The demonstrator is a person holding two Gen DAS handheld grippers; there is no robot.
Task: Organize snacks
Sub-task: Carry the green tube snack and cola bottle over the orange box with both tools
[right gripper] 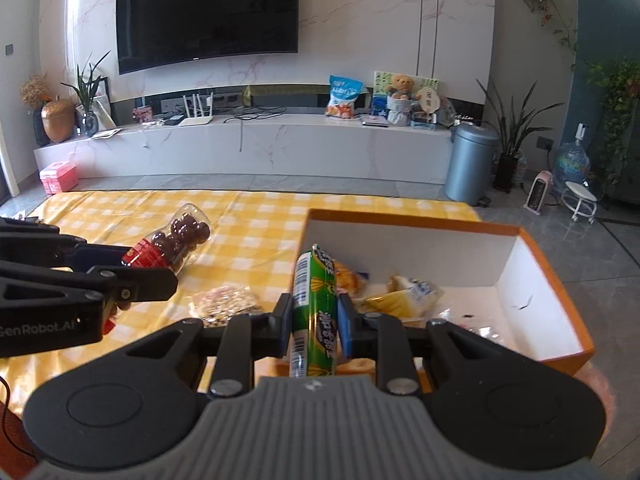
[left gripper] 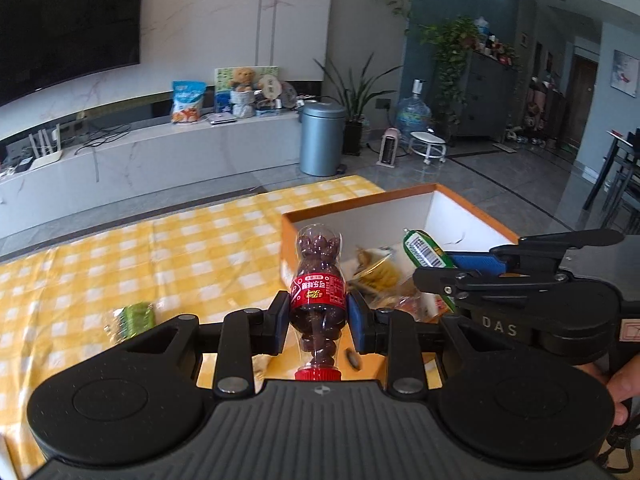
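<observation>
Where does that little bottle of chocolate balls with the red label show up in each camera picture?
Left wrist view: the bottle sits bottom centre, clamped between the left gripper fingers, cap toward the camera.
Right wrist view: the bottle is at the left, over the yellow cloth.
Shared landmark: the orange box.

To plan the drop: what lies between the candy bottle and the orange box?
In the right wrist view, only yellow checked cloth lies between candy bottle and orange box.

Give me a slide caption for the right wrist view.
Right claw grips a green snack tube above the orange box on a yellow checked cloth.
</observation>
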